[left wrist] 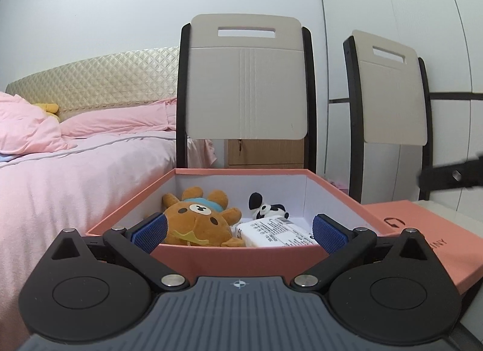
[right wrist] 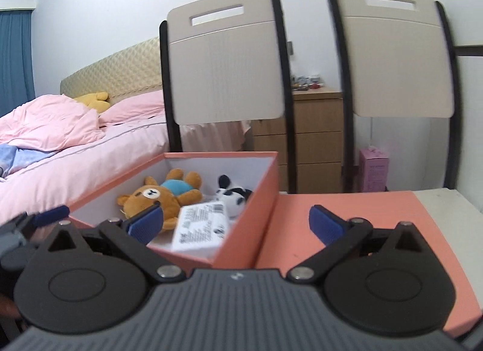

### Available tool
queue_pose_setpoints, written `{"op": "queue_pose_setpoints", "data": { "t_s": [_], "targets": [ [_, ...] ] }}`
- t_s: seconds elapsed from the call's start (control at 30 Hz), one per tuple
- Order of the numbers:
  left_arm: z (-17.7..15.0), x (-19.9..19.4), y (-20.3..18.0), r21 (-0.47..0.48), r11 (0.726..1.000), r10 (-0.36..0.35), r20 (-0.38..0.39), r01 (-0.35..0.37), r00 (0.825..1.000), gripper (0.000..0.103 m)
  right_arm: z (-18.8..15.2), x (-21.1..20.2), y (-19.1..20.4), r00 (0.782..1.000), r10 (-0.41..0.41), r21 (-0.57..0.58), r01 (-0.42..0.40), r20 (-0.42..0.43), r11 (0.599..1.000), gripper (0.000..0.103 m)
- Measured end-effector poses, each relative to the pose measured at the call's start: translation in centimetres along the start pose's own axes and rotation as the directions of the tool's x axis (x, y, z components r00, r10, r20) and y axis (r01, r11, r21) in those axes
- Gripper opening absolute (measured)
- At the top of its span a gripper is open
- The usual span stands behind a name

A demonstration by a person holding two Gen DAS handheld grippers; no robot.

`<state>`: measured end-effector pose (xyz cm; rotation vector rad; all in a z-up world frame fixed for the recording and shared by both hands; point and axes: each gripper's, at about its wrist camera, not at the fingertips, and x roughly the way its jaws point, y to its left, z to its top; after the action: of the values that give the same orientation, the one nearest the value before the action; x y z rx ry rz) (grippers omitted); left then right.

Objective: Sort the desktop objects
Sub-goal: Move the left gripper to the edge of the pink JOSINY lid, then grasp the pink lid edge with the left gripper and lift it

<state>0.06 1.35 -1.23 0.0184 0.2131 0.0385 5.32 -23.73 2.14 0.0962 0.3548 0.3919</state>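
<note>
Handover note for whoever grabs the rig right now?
Left gripper: open, empty, at the box's near wall.
Right gripper: open, empty, over the box corner and lid.
In the pink box: brown bear, panda plush, white packet.
Lid lies flat beside the box, on its right.
Done: three items boxed.
Left: probably the lid; nothing else loose in view.

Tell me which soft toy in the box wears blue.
The brown bear, lying at the left of the pink box; its top is blue. The smaller toy beside it is black and white.
</note>
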Motion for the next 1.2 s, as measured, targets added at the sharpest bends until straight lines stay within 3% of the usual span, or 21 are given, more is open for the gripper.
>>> {"op": "queue_pose_setpoints", "data": {
  "t_s": [0.23, 0.43, 0.57, 0.7, 0.77, 0.83, 0.87, 0.93, 0.97, 1.03, 1.1, 1.2],
  "targets": [
    [-0.4, -0.2, -0.8, 0.028, 1.000, -0.004, 0.007, 0.003, 1.000, 0.103, -2.6, -1.7, -1.8, 0.999, -0.010, 0.093, 0.006, 0.038, 0.996, 0.103],
    [-0.6, -0.2, -1.1, 0.023, 0.999, -0.048, -0.003, 0.048, 0.999, 0.103, -2.9, -1.8, -1.9, 0.999, -0.015, 0.083, 0.012, 0.039, 0.996, 0.103],
    [-0.3, -0.1, -0.4, -0.062, 0.986, -0.156, -0.045, 0.153, 0.987, 0.103, -2.9, -2.2, -2.1, 0.998, -0.027, 0.091, 0.022, 0.056, 0.996, 0.103],
    [-0.1, 0.0, 0.3, -0.212, 0.940, -0.294, -0.100, 0.268, 0.950, 0.103, -2.7, -3.1, -2.7, 0.995, -0.044, 0.110, 0.033, 0.095, 0.993, 0.103],
    [-0.2, 0.3, 0.2, -0.273, 0.912, -0.353, -0.141, 0.306, 0.925, 0.103, -2.7, -3.7, -3.1, 0.990, -0.067, 0.122, 0.053, 0.121, 0.991, 0.103],
    [-0.7, 0.9, 0.1, -0.360, 0.871, -0.421, -0.194, 0.334, 0.886, 0.103, -2.7, -4.5, -3.7, 0.985, -0.096, 0.146, 0.075, 0.141, 0.986, 0.103],
    [-1.0, 1.4, 0.1, -0.418, 0.838, -0.470, -0.222, 0.352, 0.855, 0.103, -2.7, -4.9, -4.1, 0.982, -0.110, 0.161, 0.086, 0.151, 0.983, 0.103],
    [-2.0, 2.6, 0.5, -0.558, 0.732, -0.592, -0.236, 0.392, 0.770, 0.103, -2.9, -5.7, -4.8, 0.976, -0.143, 0.195, 0.110, 0.165, 0.975, 0.103],
    [-2.7, 3.2, 0.5, -0.624, 0.674, -0.641, -0.229, 0.395, 0.733, 0.103, -2.9, -6.0, -5.2, 0.973, -0.157, 0.214, 0.120, 0.168, 0.969, 0.103],
    [-4.4, 4.8, 0.1, -0.719, 0.594, -0.701, -0.243, 0.360, 0.671, 0.103, -3.2, -6.7, -6.0, 0.971, -0.169, 0.246, 0.124, 0.170, 0.961, 0.103],
    [-6.0, 6.3, -0.7, -0.773, 0.556, -0.727, -0.274, 0.305, 0.630, 0.102, -3.4, -7.2, -6.5, 0.973, -0.159, 0.260, 0.113, 0.165, 0.959, 0.103],
    [-8.0, 8.3, -2.0, -0.816, 0.530, -0.738, -0.310, 0.231, 0.599, 0.100, -3.4, -7.6, -7.1, 0.979, -0.123, 0.261, 0.078, 0.160, 0.962, 0.103]
  ]
}}
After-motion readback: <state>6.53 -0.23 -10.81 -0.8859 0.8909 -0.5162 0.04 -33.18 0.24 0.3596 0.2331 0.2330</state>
